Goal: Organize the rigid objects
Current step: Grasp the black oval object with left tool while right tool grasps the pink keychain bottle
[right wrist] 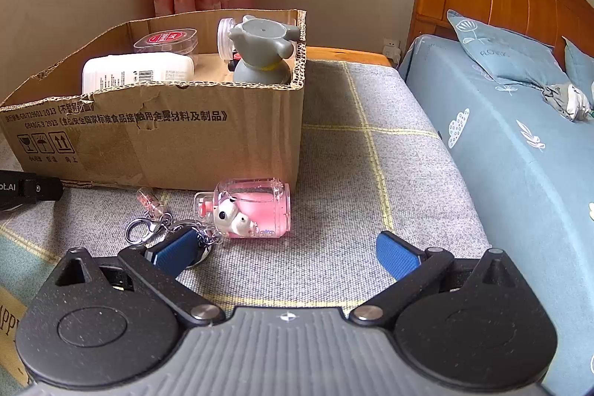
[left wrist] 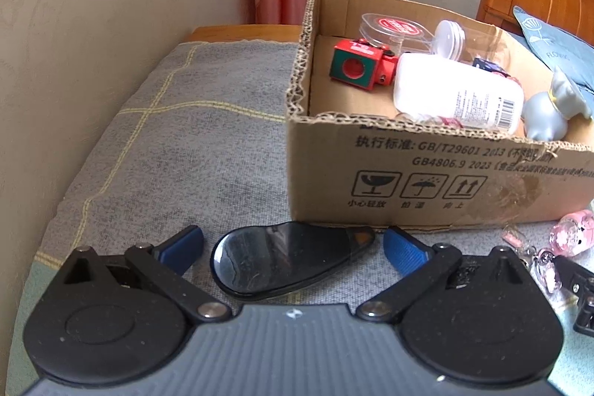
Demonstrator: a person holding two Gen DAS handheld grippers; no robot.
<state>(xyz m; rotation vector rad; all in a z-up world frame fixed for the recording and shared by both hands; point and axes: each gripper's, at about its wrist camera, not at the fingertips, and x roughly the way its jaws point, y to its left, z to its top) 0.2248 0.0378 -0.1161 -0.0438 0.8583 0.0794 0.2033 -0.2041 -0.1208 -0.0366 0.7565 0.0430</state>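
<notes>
Your left claw [left wrist: 293,245] is spread wide apart, low over a grey checked cloth [left wrist: 178,151], and a black folding magnifier [left wrist: 286,258] lies flat on the cloth between its two blue fingertips [left wrist: 183,245], touching neither. Its round lens end points toward the left fingertip, its narrow end toward the right one. Just beyond it stands an open cardboard box [left wrist: 408,180] holding a white bottle [left wrist: 456,95] on its side, a red and green toy [left wrist: 358,67], a clear round case with a red label [left wrist: 399,28] and a grey figurine [left wrist: 549,114]. Your right claw [right wrist: 289,253] is also spread apart and holds nothing. A pink keychain bottle [right wrist: 252,208] lies on its side on the cloth just ahead of it, near the box's front wall, and its metal clasp [right wrist: 139,229] and chain rest right by the left fingertip. A bed with blue bedding [right wrist: 519,154] runs along the right.
</notes>
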